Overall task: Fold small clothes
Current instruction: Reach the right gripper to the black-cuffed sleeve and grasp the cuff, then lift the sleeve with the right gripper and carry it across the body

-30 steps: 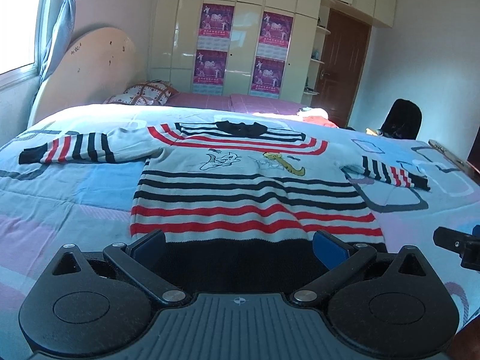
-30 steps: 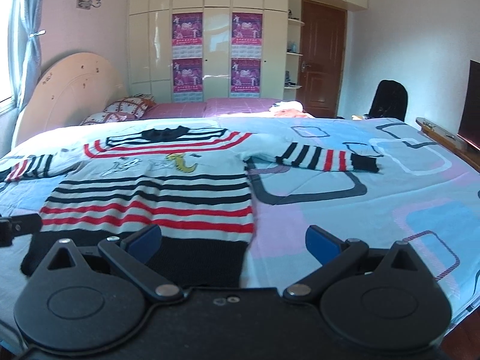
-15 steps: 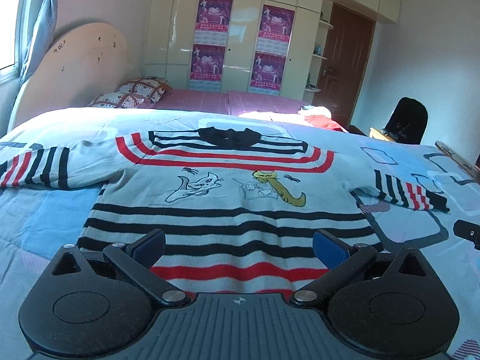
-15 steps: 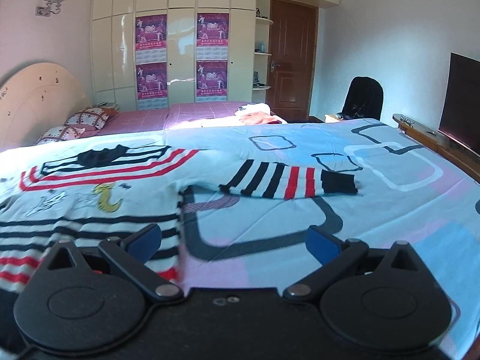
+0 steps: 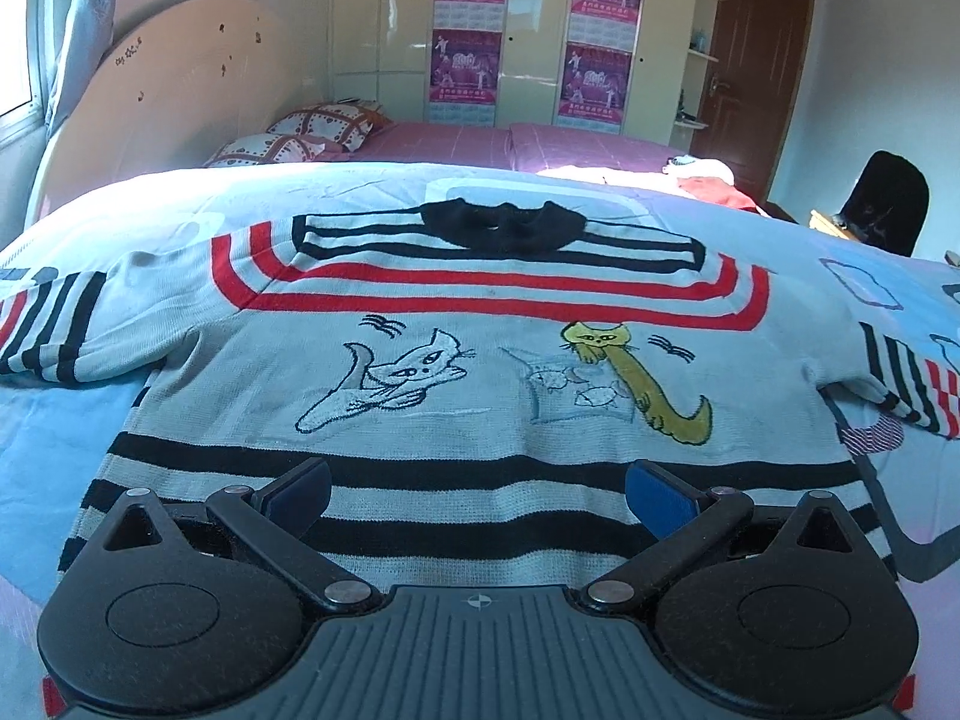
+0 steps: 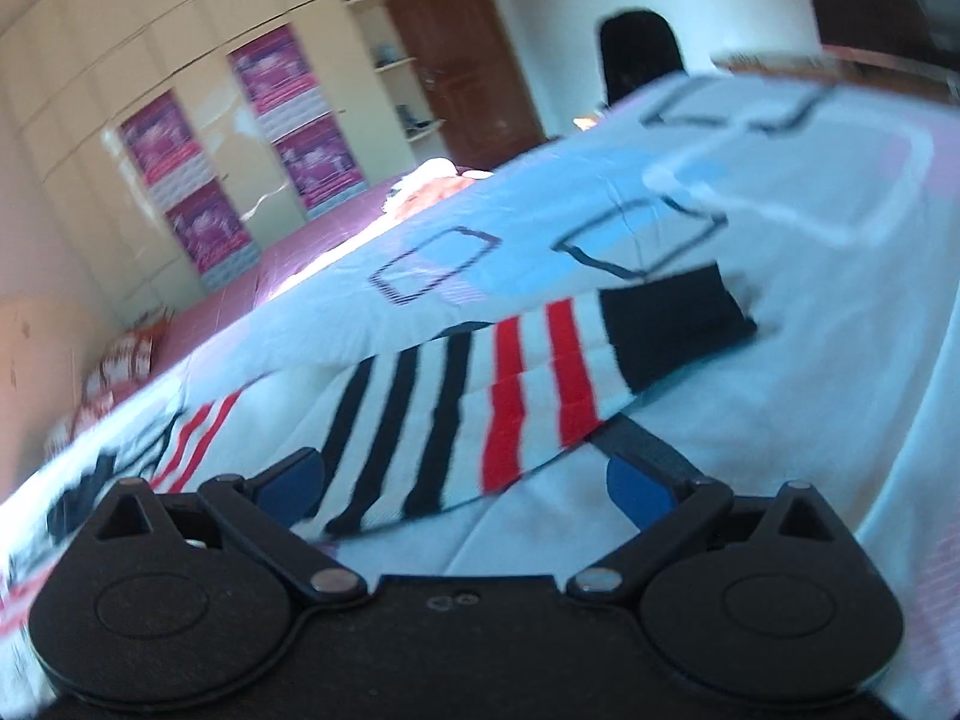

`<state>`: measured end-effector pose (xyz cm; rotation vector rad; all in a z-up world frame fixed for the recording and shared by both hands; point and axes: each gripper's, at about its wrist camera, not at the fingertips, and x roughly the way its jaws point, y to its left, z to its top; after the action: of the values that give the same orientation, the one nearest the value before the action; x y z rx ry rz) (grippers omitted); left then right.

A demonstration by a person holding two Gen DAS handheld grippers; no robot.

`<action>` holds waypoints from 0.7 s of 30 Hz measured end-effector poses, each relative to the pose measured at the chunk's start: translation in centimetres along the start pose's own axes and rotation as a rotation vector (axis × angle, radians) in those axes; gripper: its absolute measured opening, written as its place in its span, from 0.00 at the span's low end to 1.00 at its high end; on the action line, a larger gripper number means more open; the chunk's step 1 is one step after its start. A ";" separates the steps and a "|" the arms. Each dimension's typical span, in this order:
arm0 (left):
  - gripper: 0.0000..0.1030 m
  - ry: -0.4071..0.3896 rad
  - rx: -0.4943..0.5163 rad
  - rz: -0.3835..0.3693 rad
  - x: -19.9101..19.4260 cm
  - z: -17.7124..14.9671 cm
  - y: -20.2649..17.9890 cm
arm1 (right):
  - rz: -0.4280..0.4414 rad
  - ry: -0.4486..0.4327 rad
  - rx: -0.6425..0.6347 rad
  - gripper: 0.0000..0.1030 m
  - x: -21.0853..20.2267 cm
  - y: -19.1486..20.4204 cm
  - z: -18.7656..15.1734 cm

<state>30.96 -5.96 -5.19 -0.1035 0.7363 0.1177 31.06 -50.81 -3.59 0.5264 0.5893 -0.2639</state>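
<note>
Sweater [image 5: 480,360] lies flat, front up, on the bed [image 5: 180,204], sleeves spread sideways. Left hand-held gripper [image 5: 477,495] hangs over its lower stripes, fingers apart, empty. Right hand-held gripper [image 6: 465,483], tilted, fingers apart, sits at the right sleeve [image 6: 510,372] near its black cuff; bare quilt lies beyond.

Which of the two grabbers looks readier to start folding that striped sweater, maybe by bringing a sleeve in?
Probably the right gripper: its open fingers sit right at the striped sleeve near the black cuff. The left gripper, also open, hovers over the sweater body, away from either sleeve.
</note>
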 end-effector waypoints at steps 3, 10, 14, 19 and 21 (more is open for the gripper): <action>1.00 0.021 -0.003 0.019 1.1 0.2 0.2 | -0.004 0.016 0.082 0.96 1.4 -1.8 0.4; 1.00 0.034 -0.016 0.054 2.7 0.8 0.7 | 0.017 -0.011 0.152 0.59 4.3 -3.8 1.9; 1.00 0.039 -0.042 0.084 3.4 1.3 1.6 | 0.030 -0.010 0.203 0.39 4.7 -5.0 2.4; 1.00 0.048 -0.070 0.093 5.0 2.1 2.3 | 0.094 -0.038 0.348 0.41 5.0 -7.4 2.9; 1.00 0.047 -0.109 0.097 5.4 2.5 2.8 | 0.080 -0.037 0.363 0.23 5.5 -7.8 3.2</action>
<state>36.19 -2.44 -7.19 -0.1746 0.7817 0.2490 33.97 -59.55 -7.59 0.8920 0.4843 -0.3056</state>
